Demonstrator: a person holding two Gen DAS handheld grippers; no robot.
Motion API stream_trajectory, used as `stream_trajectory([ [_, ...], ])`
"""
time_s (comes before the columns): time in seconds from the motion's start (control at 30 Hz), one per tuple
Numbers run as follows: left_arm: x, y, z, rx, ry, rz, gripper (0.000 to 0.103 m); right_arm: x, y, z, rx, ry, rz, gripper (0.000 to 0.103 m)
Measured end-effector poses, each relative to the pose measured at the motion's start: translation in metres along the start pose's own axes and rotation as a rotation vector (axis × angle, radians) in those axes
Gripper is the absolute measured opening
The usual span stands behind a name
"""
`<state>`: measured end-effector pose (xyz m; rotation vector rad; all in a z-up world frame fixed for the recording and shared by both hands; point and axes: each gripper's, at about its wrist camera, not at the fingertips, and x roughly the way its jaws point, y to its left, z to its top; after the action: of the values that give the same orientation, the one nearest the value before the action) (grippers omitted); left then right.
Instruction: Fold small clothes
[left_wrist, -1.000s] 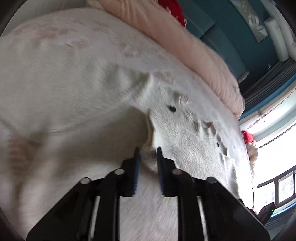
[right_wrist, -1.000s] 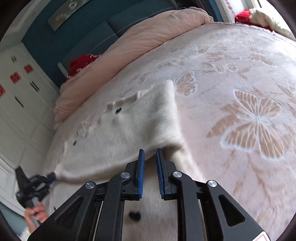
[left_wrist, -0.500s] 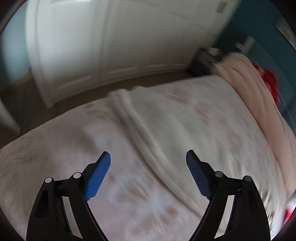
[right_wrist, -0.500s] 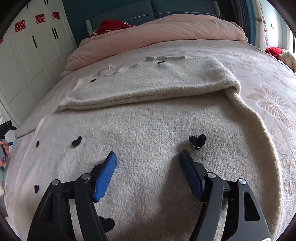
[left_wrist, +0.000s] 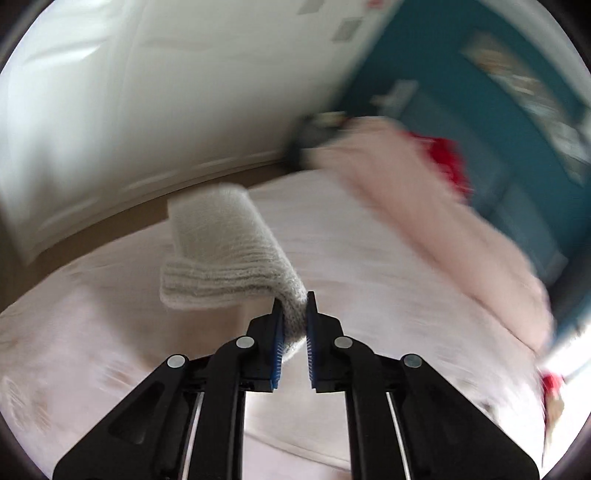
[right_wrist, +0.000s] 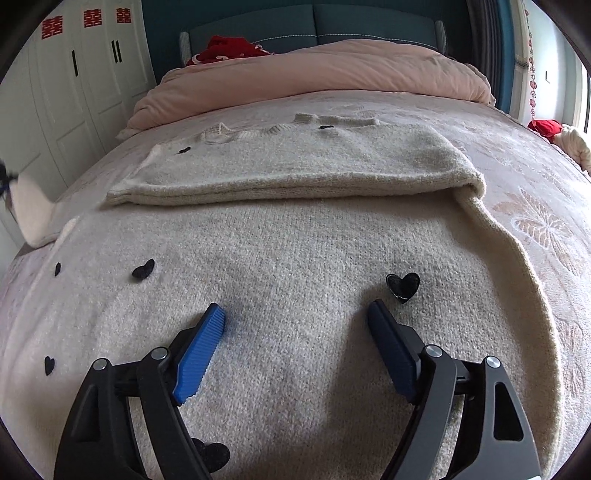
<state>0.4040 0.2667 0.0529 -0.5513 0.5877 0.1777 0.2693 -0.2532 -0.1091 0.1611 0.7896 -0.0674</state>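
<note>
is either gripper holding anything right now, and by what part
The left gripper is shut on the cream sweater's sleeve, near its ribbed cuff end. The right gripper is open, holding nothing.

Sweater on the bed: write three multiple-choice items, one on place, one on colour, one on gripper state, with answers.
1. Where does the folded-over part of the sweater lie?
A. On the far half, toward the quilt
B. Under the right gripper
C. Off the bed

2. What colour are its heart patches?
A. Red
B. Black
C. Blue

3. How is the left gripper?
A. Wide open
B. Shut on nothing
C. Shut on the sleeve cuff

Answers: A, the doubled layer sits beyond the fold line; B, the hearts are dark black; C, ribbed knit is pinched between its pads.
</note>
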Motion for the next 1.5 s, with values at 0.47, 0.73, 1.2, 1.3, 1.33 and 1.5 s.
stream_trajectory([
  [0.47, 0.002, -0.190, -0.263, 0.050, 0.438, -0.262, 0.054, -0.004, -0.011, 0.005, 0.035, 0.006, 0.068, 0.083],
  [0.73, 0.005, -0.096, -0.208, -0.102, 0.375, -0.150, 0.069, -0.027, -0.011, 0.050, 0.120, -0.051, 0.176, 0.083],
  [1.2, 0.053, -0.035, -0.187, -0.346, 0.423, -0.206, 0.069, 0.043, 0.060, 0.101, 0.170, 0.129, 0.236, 0.007],
  [1.3, 0.057, -0.038, -0.180, -0.368, 0.416, -0.214, 0.069, 0.022, 0.064, 0.138, 0.141, 0.057, 0.279, 0.006],
  [1.33, 0.058, -0.040, -0.176, -0.375, 0.411, -0.218, 0.069, 0.009, 0.064, 0.158, 0.123, 0.014, 0.289, 0.006],
  [1.5, 0.066, -0.067, -0.153, -0.336, 0.371, -0.227, 0.068, -0.048, 0.048, 0.232, 0.023, -0.203, 0.237, 0.006],
])
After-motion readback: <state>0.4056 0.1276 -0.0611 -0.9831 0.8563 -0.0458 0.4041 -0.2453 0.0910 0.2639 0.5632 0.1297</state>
